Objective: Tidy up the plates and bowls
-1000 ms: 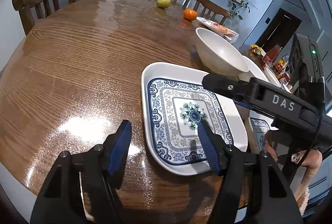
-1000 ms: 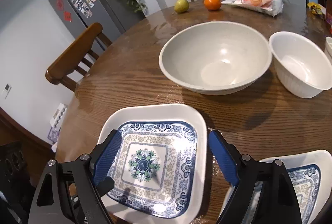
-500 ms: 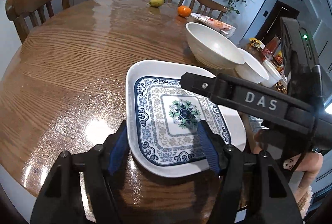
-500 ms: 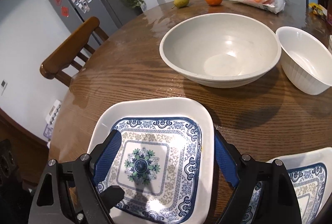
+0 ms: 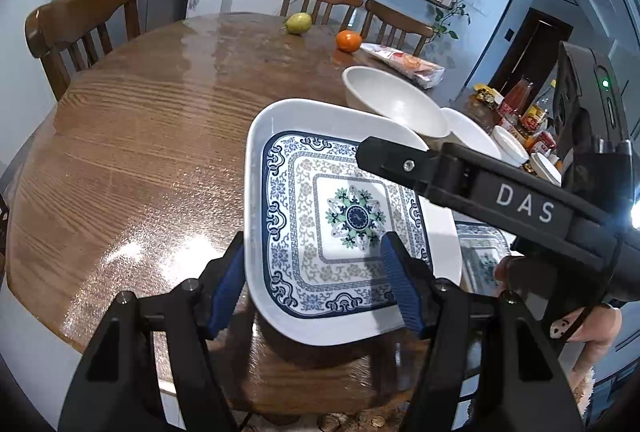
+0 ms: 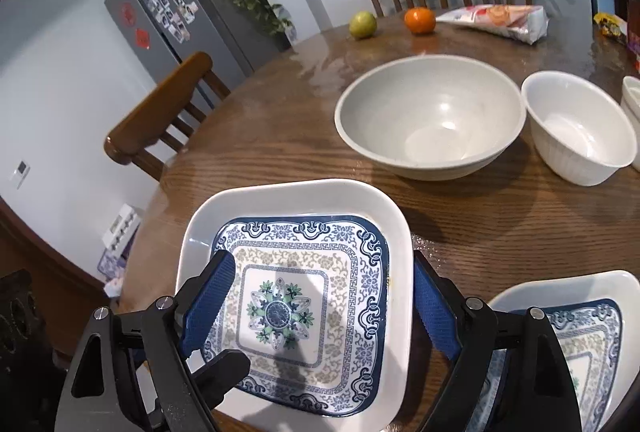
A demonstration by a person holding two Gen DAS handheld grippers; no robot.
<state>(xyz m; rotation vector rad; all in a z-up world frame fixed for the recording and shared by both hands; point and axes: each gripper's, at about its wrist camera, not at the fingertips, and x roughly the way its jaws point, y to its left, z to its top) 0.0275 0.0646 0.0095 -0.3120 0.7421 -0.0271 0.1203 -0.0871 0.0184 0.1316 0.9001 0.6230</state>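
Note:
A square white plate with a blue pattern (image 5: 340,200) (image 6: 304,264) is lifted and tilted above the round wooden table (image 5: 140,136). My left gripper (image 5: 316,288) is shut on its near edge, one finger under the rim and one on the patterned face. My right gripper (image 6: 320,308) is open, one finger over the plate's left side and one outside its right rim; it crosses the left wrist view as a black bar (image 5: 480,192). A second patterned plate (image 6: 576,336) lies on the table at the lower right.
A large grey-white bowl (image 6: 432,112) and a smaller white bowl (image 6: 576,136) stand behind the plates, with more white dishes (image 5: 512,144) at the right. A green fruit (image 6: 363,24), an orange (image 6: 419,19) and a plastic packet (image 6: 496,18) lie at the far edge. Wooden chairs (image 6: 160,124) surround the table.
My left gripper moved onto the plate's near edge, shut on it and lifted it off the table. My right gripper moved closer over the plate.

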